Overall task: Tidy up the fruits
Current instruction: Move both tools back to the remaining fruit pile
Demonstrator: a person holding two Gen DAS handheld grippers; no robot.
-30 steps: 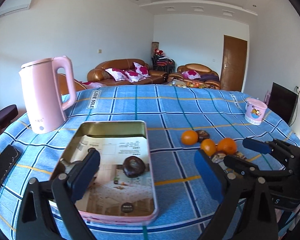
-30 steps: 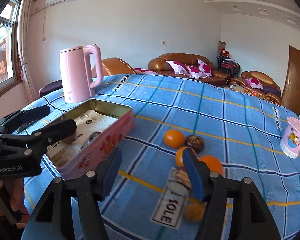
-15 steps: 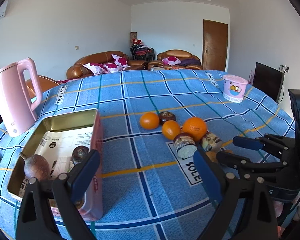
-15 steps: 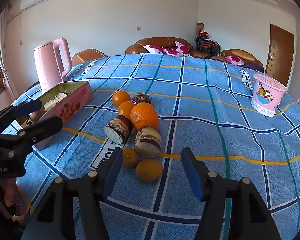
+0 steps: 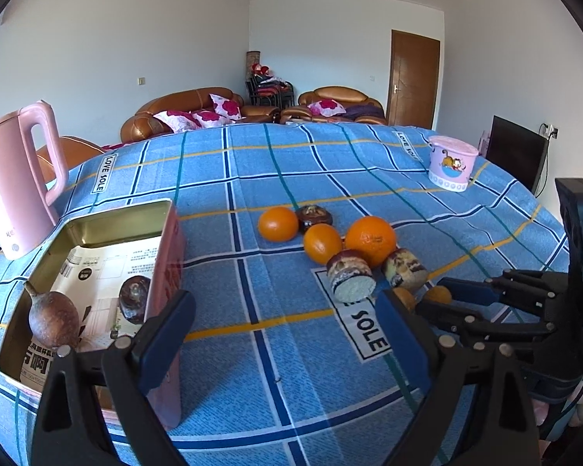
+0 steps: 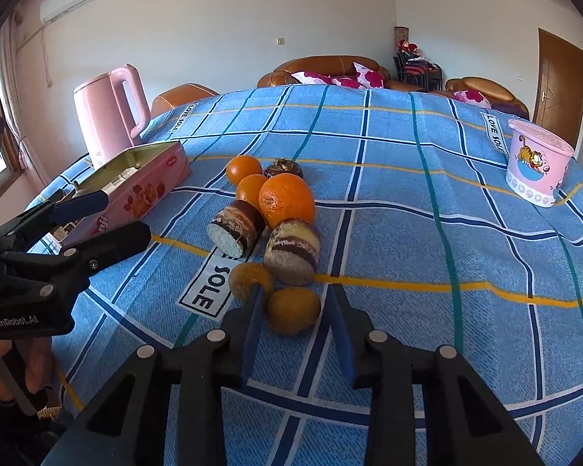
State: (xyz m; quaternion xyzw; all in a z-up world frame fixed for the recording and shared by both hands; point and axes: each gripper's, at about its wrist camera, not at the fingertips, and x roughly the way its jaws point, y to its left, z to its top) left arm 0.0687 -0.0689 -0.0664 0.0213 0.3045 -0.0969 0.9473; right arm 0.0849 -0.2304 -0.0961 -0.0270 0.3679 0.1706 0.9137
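From the left wrist view, the left tool (image 5: pixel 287 330) tilts down over the blue checked tabletop (image 5: pixel 252 388), its two blue pads spread wide with only cloth between them, so it is released. Its left finger (image 5: pixel 167 334) overlaps the near wall of the pink tin (image 5: pixel 171 256), which holds a brown pointed fruit (image 5: pixel 52 320) and a dark round fruit (image 5: pixel 135 299) on printed paper; the tin's near corner is hidden behind that finger. To the right, the right tool (image 5: pixel 443 301) reaches in level with the tabletop, and its tips cover most of two small orange fruits, so little of them shows. From the right wrist view, the right tool (image 6: pixel 293 310) points downward with its jaws having just been closing, and the small yellow-orange fruit (image 6: pixel 293 310) sits between the pads; whether both pads actually press it is hard to make out. A second small fruit (image 6: pixel 248 277) lies just beside the left pad. Behind stand two cut brown-skinned pieces (image 6: pixel 291 250) and three oranges (image 6: pixel 285 200). A hand (image 6: pixel 15 365) holding the left tool is cut off at the left edge.
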